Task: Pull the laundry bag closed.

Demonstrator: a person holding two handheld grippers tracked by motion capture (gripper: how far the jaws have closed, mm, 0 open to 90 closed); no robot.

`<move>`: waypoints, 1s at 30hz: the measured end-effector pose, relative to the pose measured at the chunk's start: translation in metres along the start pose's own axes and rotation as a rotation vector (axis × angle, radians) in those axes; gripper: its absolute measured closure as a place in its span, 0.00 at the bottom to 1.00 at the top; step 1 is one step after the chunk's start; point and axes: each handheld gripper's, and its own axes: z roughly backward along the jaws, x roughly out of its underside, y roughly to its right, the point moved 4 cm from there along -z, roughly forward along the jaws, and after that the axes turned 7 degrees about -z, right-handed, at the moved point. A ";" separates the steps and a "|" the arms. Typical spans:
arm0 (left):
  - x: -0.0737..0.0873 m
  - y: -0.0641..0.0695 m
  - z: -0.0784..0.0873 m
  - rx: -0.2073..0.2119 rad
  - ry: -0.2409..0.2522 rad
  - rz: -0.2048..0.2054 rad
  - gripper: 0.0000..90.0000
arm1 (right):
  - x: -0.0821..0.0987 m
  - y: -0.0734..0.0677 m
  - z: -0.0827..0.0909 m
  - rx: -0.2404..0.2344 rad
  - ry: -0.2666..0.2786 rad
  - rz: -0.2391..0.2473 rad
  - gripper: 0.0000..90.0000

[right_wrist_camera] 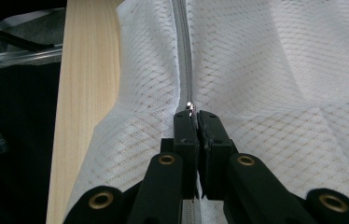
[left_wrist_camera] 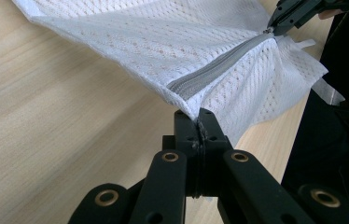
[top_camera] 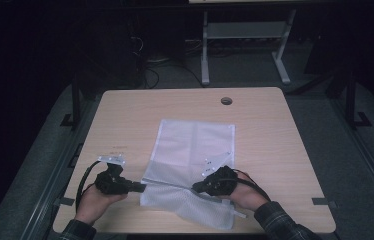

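The left gripper (top_camera: 139,187) has its jaws pinched tight on the near left corner of a white mesh bag (top_camera: 195,150), right where the grey zipper (left_wrist_camera: 214,70) ends; its own view makes that bite plain, the fabric rising from between the black jaws. The right gripper (top_camera: 198,188) is clamped too, and its own view shows what the high view cannot: a small silver zipper pull (right_wrist_camera: 190,107) caught between the tips. From above, the two grippers face each other across the near edge of the bag, the zipper drawn into a taut line between them. The left gripper view catches the right gripper far up the zipper, at its other end. The bag lies on a light wooden table (top_camera: 125,115), its far part flat, its near part lifted and creased, one corner hanging close to the near table edge. A round hole (top_camera: 226,101) sits in the table's far side. The person's hands and plaid sleeves come in from the near side.
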 end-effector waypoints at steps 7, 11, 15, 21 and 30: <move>0.000 -0.001 0.001 -0.006 0.001 0.002 0.99 | 0.000 -0.001 0.000 -0.002 -0.002 0.004 0.96; 0.001 -0.001 0.001 -0.002 -0.003 0.002 0.99 | 0.001 -0.001 0.001 -0.002 -0.007 0.001 0.96; 0.001 -0.002 0.001 -0.004 -0.007 0.004 0.99 | 0.001 -0.001 0.001 -0.002 -0.005 -0.003 0.96; 0.003 -0.004 0.003 -0.012 -0.001 0.016 0.99 | 0.005 0.001 0.004 0.007 -0.011 -0.007 0.96; 0.004 -0.005 0.004 -0.015 -0.003 0.021 0.99 | 0.011 0.004 0.011 0.016 -0.015 -0.018 0.96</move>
